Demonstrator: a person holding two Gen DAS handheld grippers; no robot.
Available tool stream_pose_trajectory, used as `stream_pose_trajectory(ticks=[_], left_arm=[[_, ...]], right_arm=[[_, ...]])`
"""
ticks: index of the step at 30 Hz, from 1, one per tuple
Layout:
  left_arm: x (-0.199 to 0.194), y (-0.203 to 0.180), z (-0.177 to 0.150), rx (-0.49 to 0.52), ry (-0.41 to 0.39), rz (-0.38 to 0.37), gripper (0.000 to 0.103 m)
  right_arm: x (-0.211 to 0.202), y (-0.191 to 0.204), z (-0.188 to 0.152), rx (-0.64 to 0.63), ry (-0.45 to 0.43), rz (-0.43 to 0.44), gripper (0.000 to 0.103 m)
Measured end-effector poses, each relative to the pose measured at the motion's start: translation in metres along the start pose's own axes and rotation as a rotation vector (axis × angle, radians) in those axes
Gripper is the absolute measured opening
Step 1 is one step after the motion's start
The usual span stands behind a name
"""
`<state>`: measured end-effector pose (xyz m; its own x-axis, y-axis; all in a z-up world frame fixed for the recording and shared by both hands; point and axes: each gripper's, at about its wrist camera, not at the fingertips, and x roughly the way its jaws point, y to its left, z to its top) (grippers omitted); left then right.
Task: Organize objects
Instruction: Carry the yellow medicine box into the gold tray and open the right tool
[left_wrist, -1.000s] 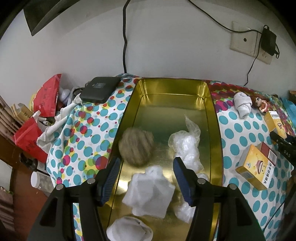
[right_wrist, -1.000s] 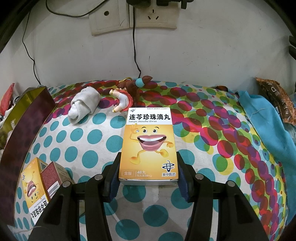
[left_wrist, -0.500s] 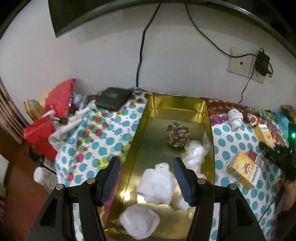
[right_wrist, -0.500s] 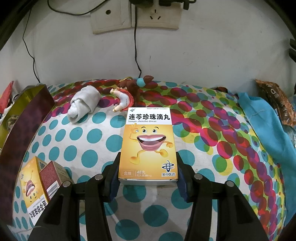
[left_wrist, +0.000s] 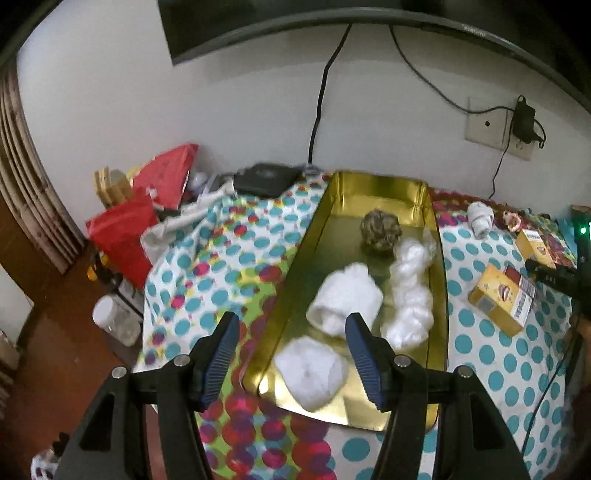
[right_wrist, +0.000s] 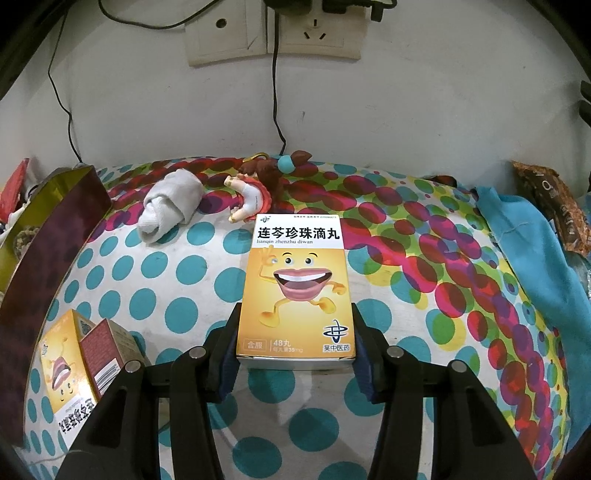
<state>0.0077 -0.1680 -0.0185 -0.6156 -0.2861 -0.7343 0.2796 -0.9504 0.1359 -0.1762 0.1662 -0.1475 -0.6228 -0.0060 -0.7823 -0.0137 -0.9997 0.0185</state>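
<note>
Gold tray (left_wrist: 439, 258) on the table (left_wrist: 207, 266) is loaded with a brown ball (left_wrist: 380, 230), two white rolls (left_wrist: 345, 304) and a crumpled bag (left_wrist: 412, 295). Left hand-held gripper (left_wrist: 290, 356) is held released above the tray's near end. Orange box (right_wrist: 297, 288) is clamped flat by the right hand-held gripper (right_wrist: 295, 354), outside the tray.

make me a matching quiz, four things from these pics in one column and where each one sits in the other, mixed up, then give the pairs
Things:
1. brown woven ball
2. medicine box
3. rolled white sock
4. black device

Places:
A. on the dotted cloth near the wall, beside the small doll
B. between the right gripper fingers
C. at the far end of the gold tray
D. on the cloth left of the tray, by the wall

Pairs: 1-C, 2-B, 3-A, 4-D
</note>
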Motion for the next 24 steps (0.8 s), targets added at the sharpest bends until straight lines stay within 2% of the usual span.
stream_pose_trajectory(ticks=[3,7,12,18,21,24], left_arm=[[0.008,0.000,-0.009,0.001,0.022,0.014,0.061],[0.007,-0.004,-0.014,0.032,0.018,0.035,0.061],[0.004,-0.004,-0.015,0.024,0.021,0.005,0.061],[-0.002,0.001,-0.014,-0.004,0.015,-0.010,0.061],[-0.007,0.005,-0.014,-0.010,0.001,-0.003,0.061],[-0.007,0.011,-0.017,-0.028,0.002,0.001,0.061]], right_arm=[[-0.001,-0.012,-0.006,0.005,-0.001,0.003,0.049],[0.000,-0.009,0.004,-0.014,-0.043,-0.003,0.049],[-0.025,0.008,0.006,-0.056,-0.076,0.068,0.049],[-0.072,0.070,0.016,-0.169,-0.120,0.240,0.049],[-0.092,0.100,0.001,-0.232,-0.120,0.316,0.049],[-0.119,0.133,-0.015,-0.294,-0.119,0.356,0.049]])
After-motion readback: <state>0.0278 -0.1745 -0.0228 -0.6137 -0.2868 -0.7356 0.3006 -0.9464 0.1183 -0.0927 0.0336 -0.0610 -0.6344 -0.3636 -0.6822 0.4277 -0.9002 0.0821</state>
